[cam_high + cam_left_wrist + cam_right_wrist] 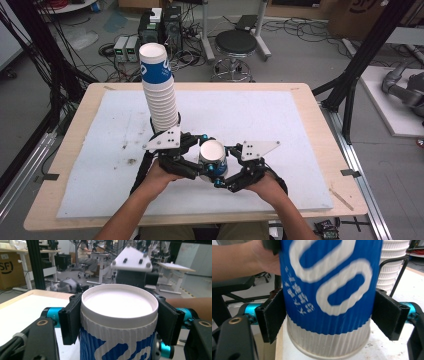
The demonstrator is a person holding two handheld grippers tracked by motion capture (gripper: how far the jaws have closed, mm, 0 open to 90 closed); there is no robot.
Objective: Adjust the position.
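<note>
Pale wood edges the table (75,145), whose top is covered by a white sheet (260,130) with a few dark specks toward its left. From the high view a tall stack of ribbed paper cups (159,90) rises at mid-left, upside down, its top cup banded in blue; the right gripper view catches just a cropped slice of that stack (390,262) behind a black cable. Near the front centre stands a single inverted cup (213,156), white base uppermost, between the two tools. The left tool (119,321) has its pads pressed against the cup's (117,315) upper wall, just under the raised base rim, gripping it. The right tool (329,317) straddles the same cup (327,290) lower down: its left pad meets the blue wall, while the right pad seems to stand slightly off, so whether it truly grips is hard to say. Blue-and-white lettering there is blurred and unreadable, and the cup's inside is hidden.
</note>
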